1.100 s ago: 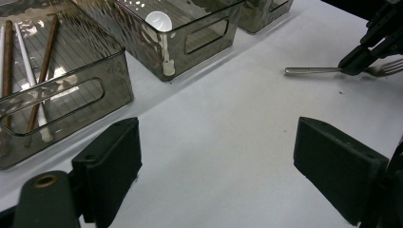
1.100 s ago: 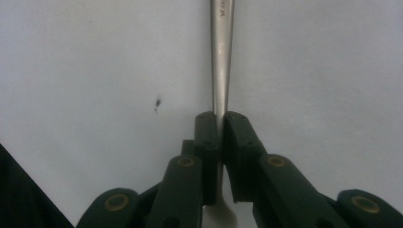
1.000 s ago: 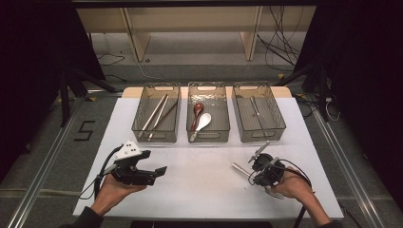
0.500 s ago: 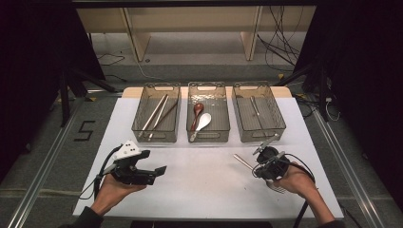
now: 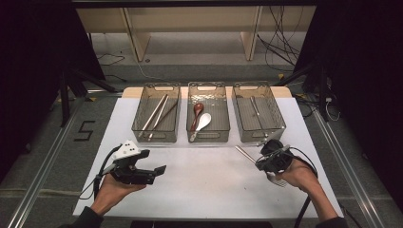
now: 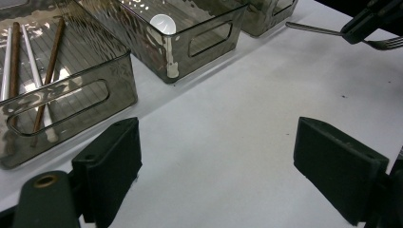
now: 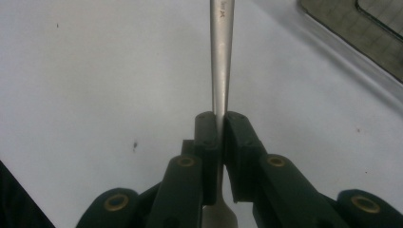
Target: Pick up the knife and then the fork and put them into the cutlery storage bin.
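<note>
My right gripper [image 5: 260, 161] is shut on a metal fork [image 5: 244, 153] and holds it just above the white table [image 5: 209, 175], in front of the right bin. The right gripper view has both pads clamped on the fork's [image 7: 222, 57] flat handle, which runs straight ahead from my right gripper [image 7: 221, 128]. In the left gripper view the fork's tines [image 6: 387, 43] stick out behind the right gripper [image 6: 356, 29]. At the front left my left gripper [image 5: 159, 172] is open, its jaws wide apart over bare table with nothing between them [image 6: 218, 171].
Three clear grey bins stand in a row at the table's far side. The left bin [image 5: 157, 135] holds chopsticks [image 5: 157, 114], the middle bin [image 5: 209, 134] a brown spoon [image 5: 196, 114] and a white spoon [image 5: 203, 122], the right bin [image 5: 260, 135] a thin metal utensil [image 5: 255, 107].
My right hand has lifted the fork a little and carried it slightly right and toward the bins. The left hand and its gripper have stayed put.
</note>
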Motion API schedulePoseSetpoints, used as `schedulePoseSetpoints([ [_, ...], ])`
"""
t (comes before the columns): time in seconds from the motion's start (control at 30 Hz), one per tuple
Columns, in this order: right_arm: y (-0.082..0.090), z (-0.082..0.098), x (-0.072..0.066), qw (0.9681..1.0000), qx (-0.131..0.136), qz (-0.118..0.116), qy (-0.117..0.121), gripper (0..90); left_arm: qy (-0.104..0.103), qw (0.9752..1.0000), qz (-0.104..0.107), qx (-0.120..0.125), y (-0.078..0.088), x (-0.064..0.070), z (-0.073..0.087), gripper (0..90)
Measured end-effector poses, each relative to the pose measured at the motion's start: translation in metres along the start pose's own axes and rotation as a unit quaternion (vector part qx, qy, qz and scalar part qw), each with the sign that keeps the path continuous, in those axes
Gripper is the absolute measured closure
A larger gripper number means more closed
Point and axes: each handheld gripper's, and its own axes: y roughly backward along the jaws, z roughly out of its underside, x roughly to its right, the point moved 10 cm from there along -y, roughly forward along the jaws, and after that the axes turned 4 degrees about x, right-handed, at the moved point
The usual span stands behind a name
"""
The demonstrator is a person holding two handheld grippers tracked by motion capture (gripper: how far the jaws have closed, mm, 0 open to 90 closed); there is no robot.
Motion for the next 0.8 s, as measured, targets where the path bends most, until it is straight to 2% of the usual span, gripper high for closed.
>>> schedulePoseSetpoints([
  [0.37,0.008,-0.011,0.008,0.9998,0.019,0.006,-0.005,84.6,0.001,1.0000,-0.001,0.000,0.000,0.000,0.000,15.5],
  [0.8,0.023,-0.033,0.022,0.9984,0.052,0.014,-0.018,84.7,0.000,1.0000,-0.002,0.000,0.000,-0.001,0.000,15.5],
])
